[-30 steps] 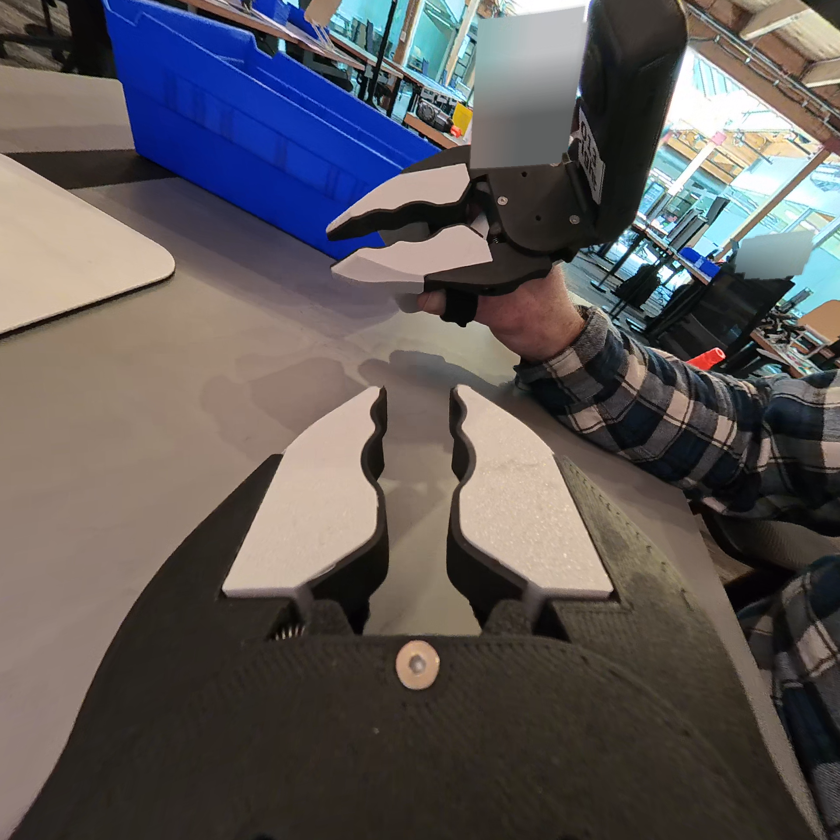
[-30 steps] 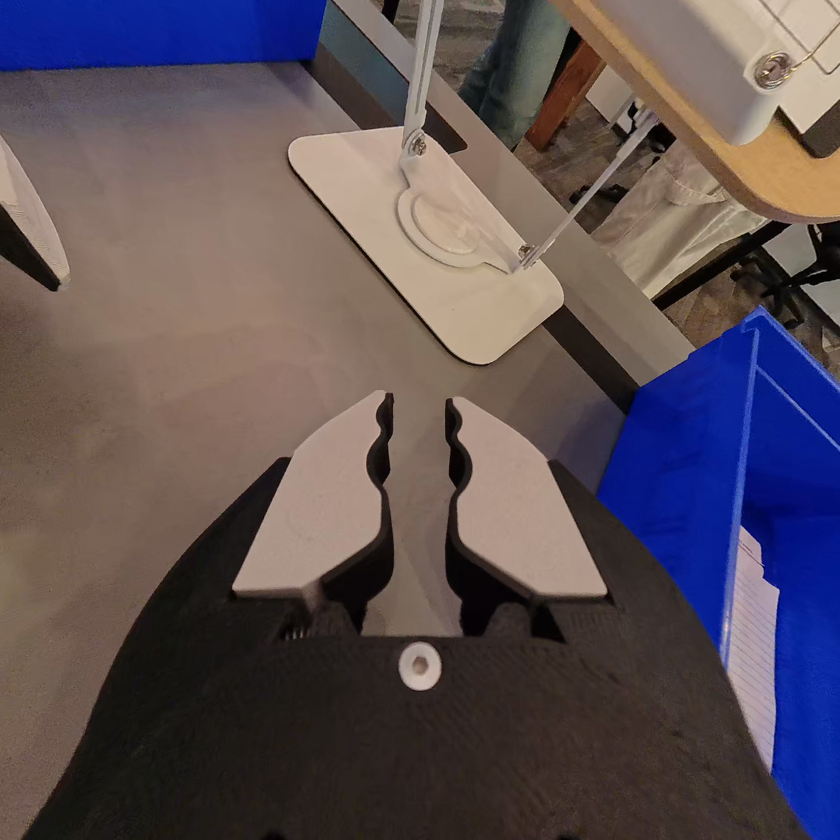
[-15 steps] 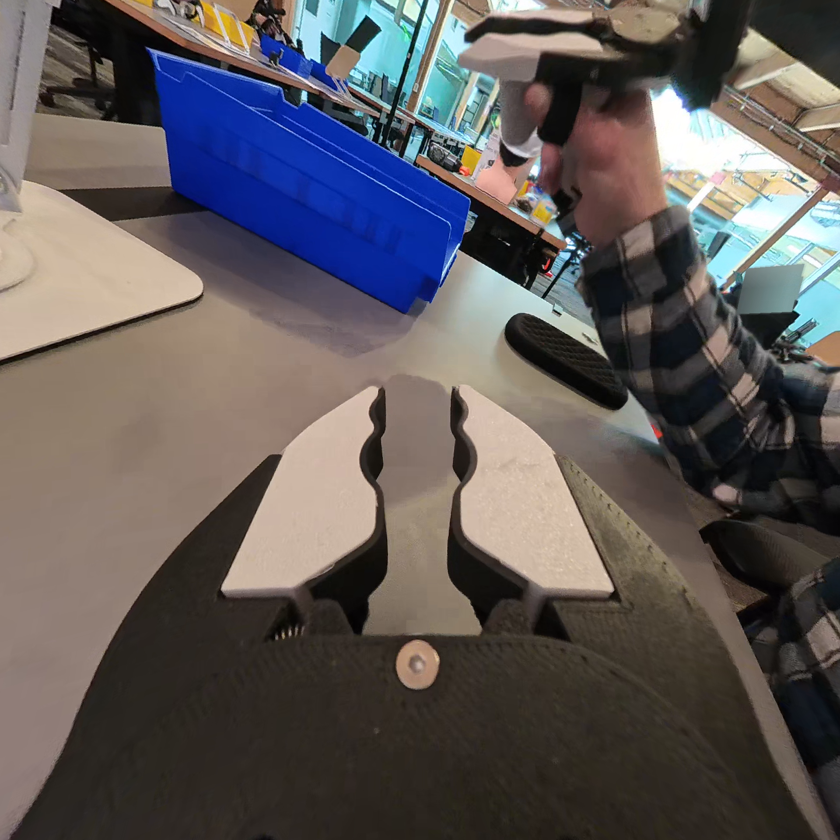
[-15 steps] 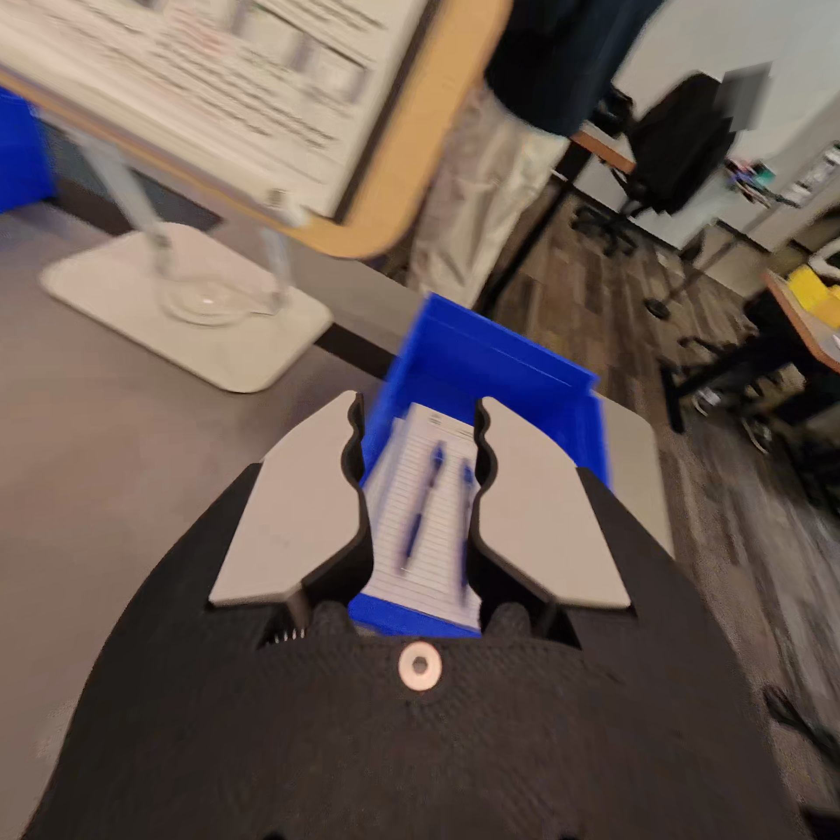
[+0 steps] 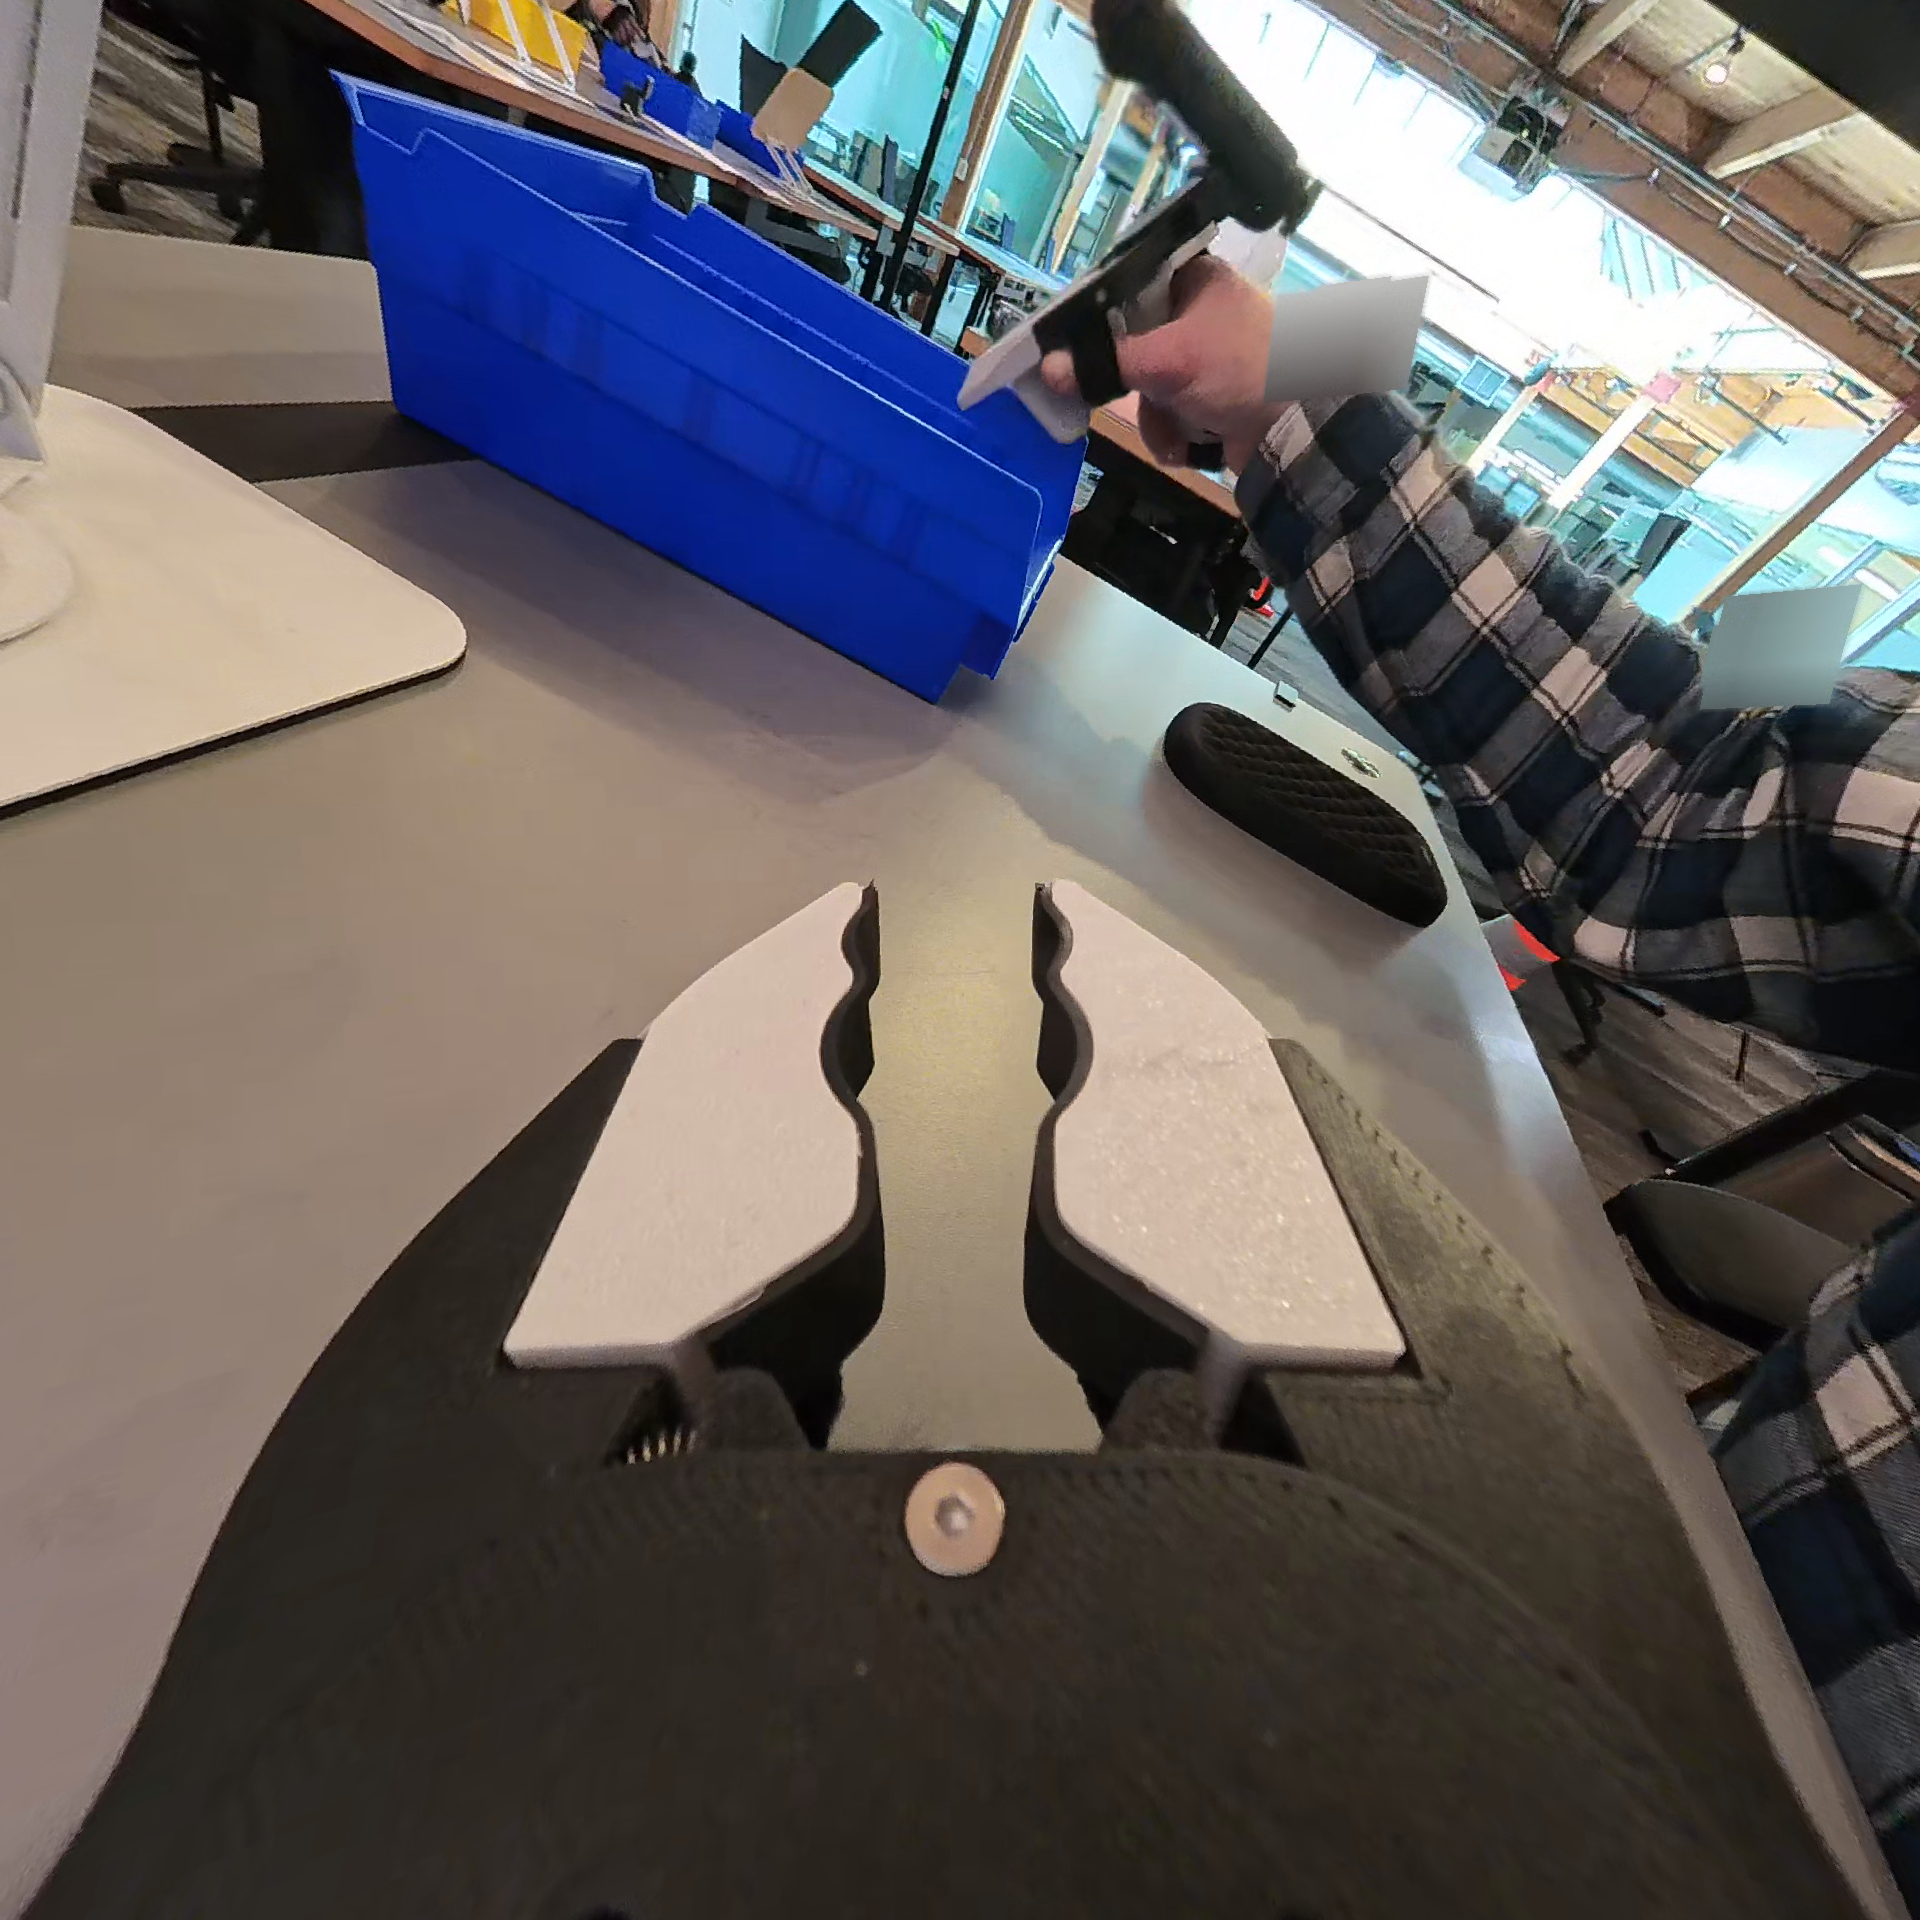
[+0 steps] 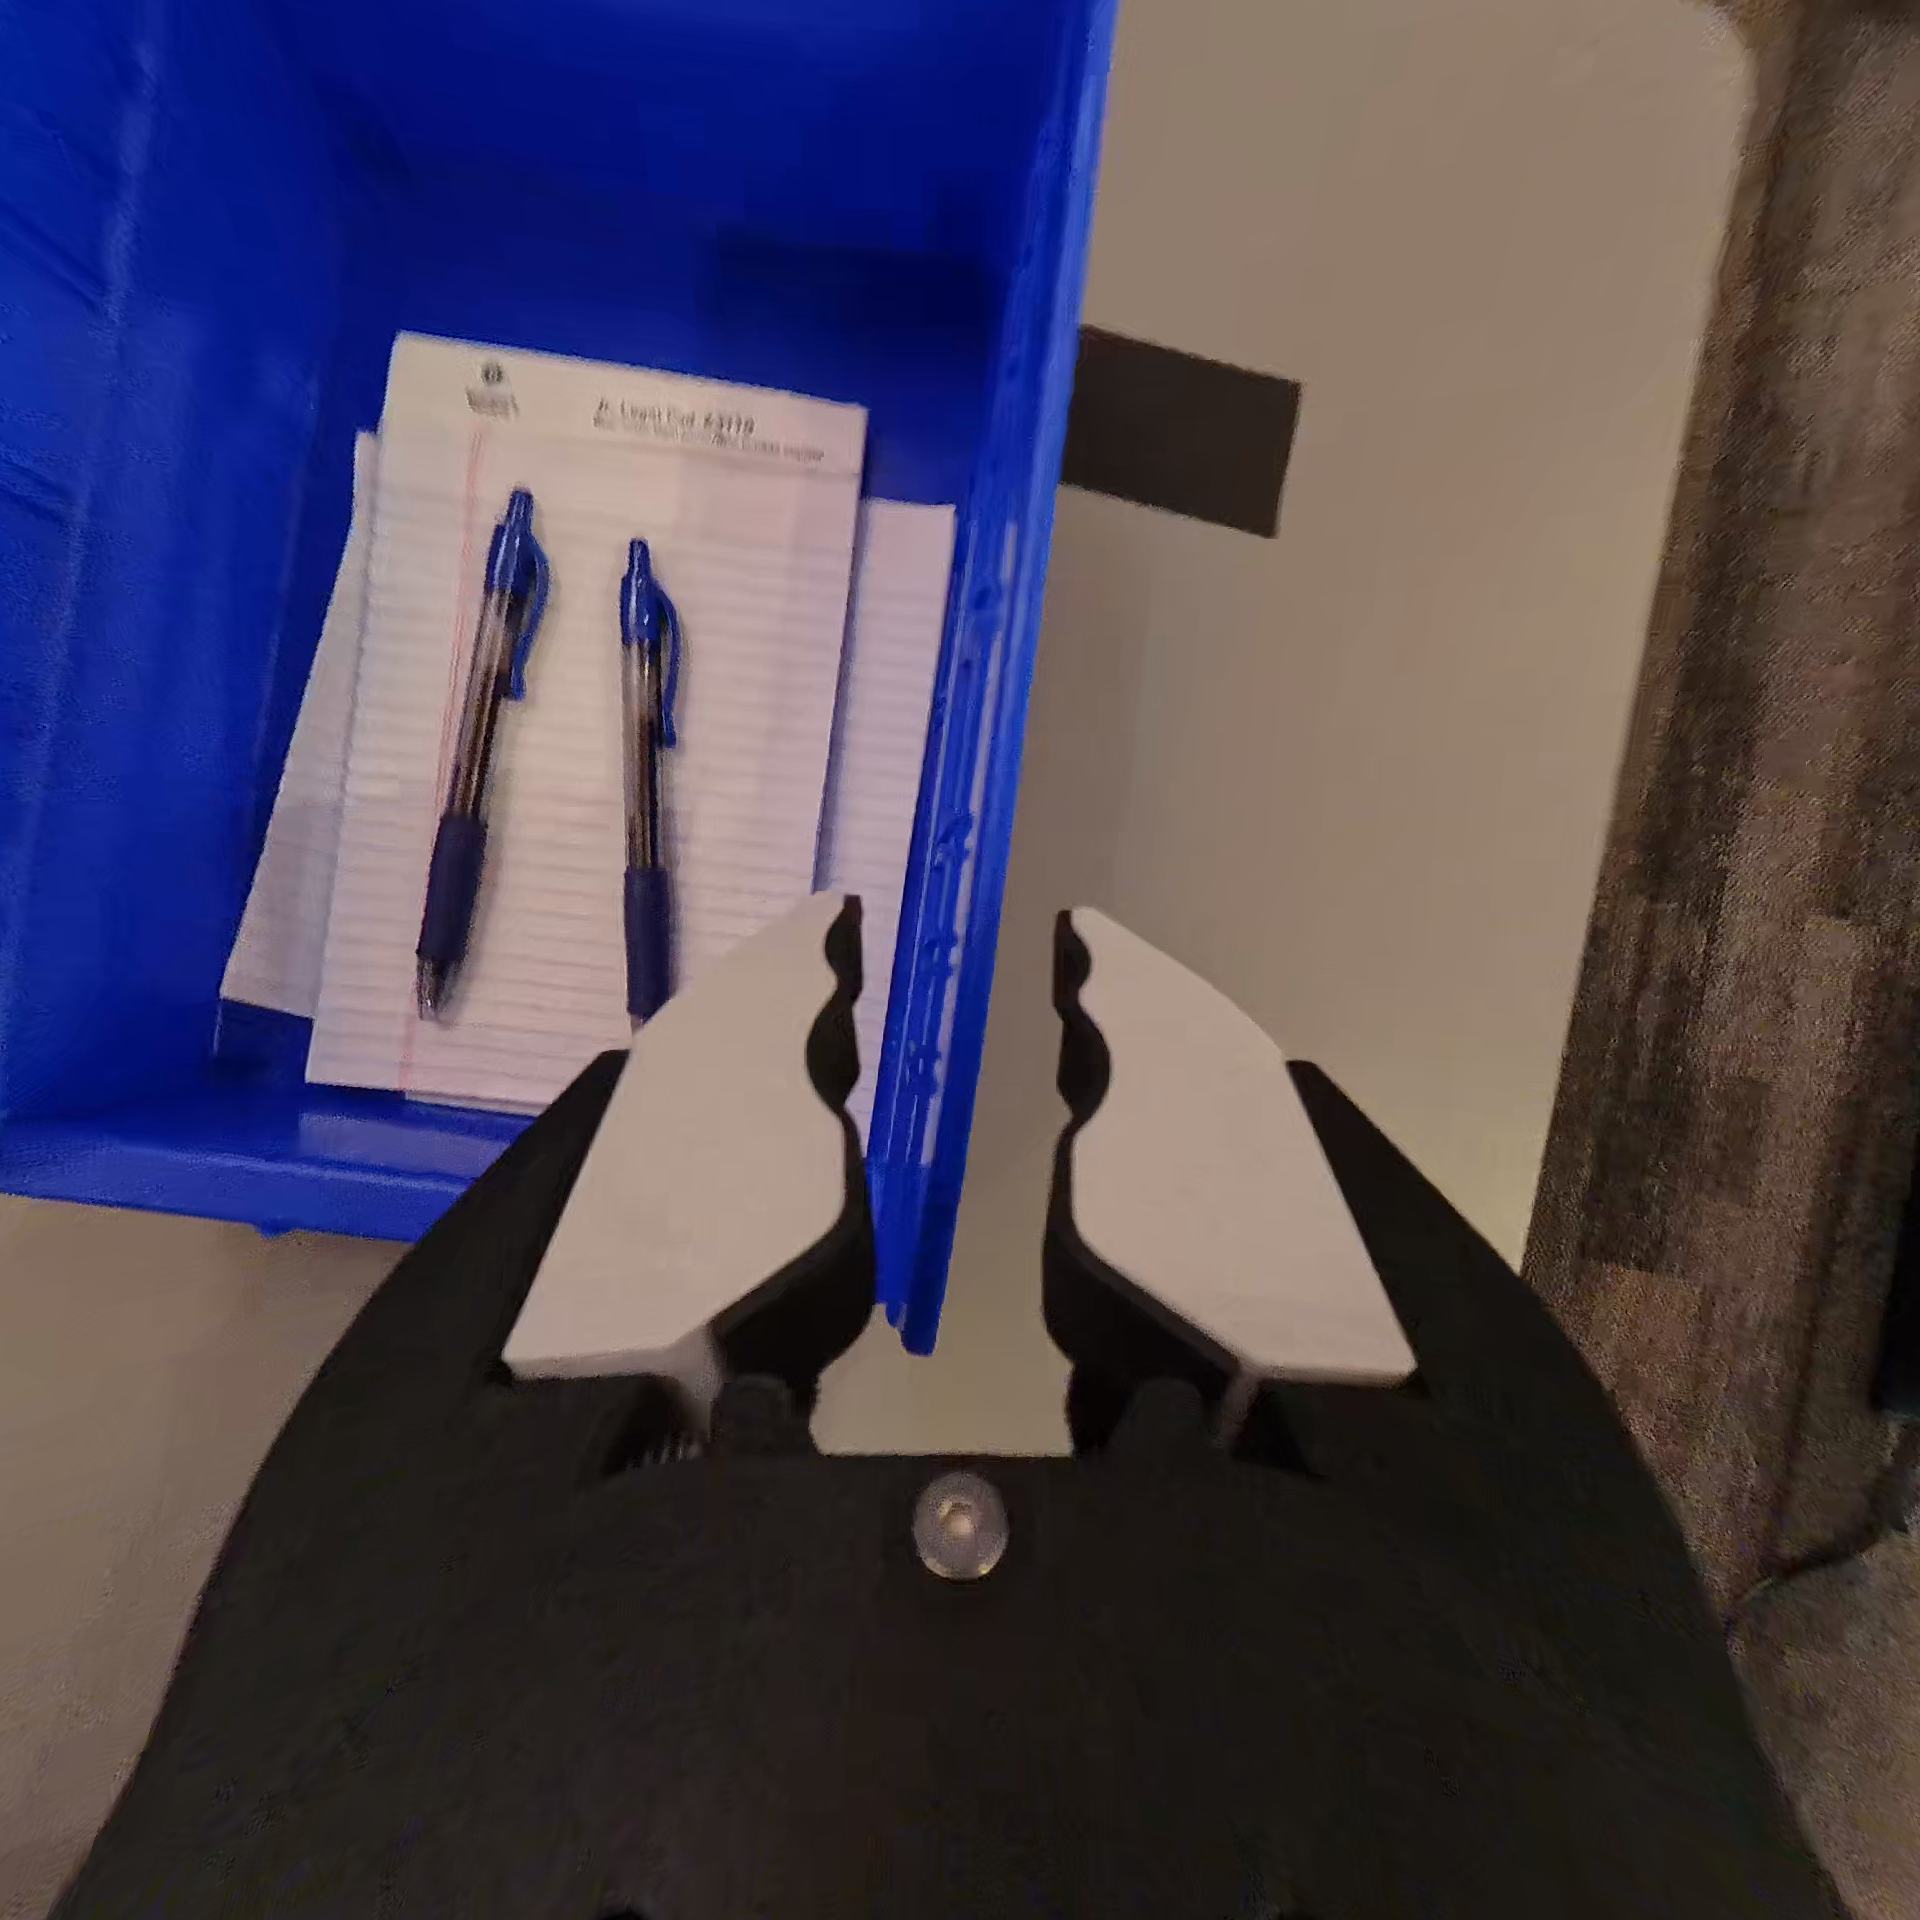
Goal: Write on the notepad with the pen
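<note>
In the right wrist view a white lined notepad [image 6: 613, 748] lies inside a blue bin [image 6: 997, 727], on top of other lined pads. Two blue pens [image 6: 483, 748] [image 6: 646, 790] lie side by side on it. My right gripper [image 6: 956, 914] is open and empty, held above the bin's right wall, to the right of the pens. In the left wrist view my left gripper [image 5: 954, 894] is open and empty, low over the grey table [image 5: 416, 935]. The right gripper [image 5: 1023, 379] also shows there, raised over the near end of the blue bin [image 5: 675, 436].
A white lamp base [image 5: 156, 665] stands at the left of the table. A black oval pad [image 5: 1304, 821] lies near the right edge. A person's plaid sleeve [image 5: 1507, 675] reaches in from the right. The carpeted floor [image 6: 1745, 727] lies past the table's right edge.
My right gripper has swung up from the table and over to the blue bin, now looking down at the notepad and pens, and has opened wider. The left gripper has stayed over the table.
</note>
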`<action>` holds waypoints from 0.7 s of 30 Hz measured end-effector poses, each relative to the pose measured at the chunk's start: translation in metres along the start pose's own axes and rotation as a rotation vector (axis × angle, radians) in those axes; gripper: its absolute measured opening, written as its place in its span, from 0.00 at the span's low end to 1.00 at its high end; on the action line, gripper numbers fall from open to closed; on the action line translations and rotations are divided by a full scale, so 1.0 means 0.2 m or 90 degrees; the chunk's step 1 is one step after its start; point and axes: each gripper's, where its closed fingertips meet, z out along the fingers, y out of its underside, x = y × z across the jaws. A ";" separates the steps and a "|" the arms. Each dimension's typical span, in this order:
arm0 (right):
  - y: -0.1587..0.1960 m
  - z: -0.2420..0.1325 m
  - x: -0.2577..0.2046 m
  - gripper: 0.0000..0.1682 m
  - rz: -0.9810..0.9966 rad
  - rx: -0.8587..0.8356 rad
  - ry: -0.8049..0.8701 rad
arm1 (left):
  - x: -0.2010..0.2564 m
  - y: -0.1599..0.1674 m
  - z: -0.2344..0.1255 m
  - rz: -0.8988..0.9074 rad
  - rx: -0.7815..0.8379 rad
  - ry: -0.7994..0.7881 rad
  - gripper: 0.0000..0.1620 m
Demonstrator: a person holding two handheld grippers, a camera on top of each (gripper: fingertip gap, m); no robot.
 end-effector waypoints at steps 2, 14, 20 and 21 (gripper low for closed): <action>0.06 0.05 -0.02 0.19 -0.009 -0.046 -0.015 | 0.00 0.00 0.00 -0.001 0.001 -0.002 0.17; 0.15 0.17 -0.02 0.09 -0.020 -0.084 -0.021 | 0.00 0.00 0.01 0.000 -0.005 -0.003 0.17; 0.14 0.17 -0.03 0.05 -0.025 -0.067 -0.038 | 0.00 0.00 0.01 0.001 -0.005 -0.002 0.18; 0.14 0.17 -0.03 0.05 -0.028 -0.063 -0.043 | 0.00 0.00 0.01 0.001 -0.005 -0.002 0.18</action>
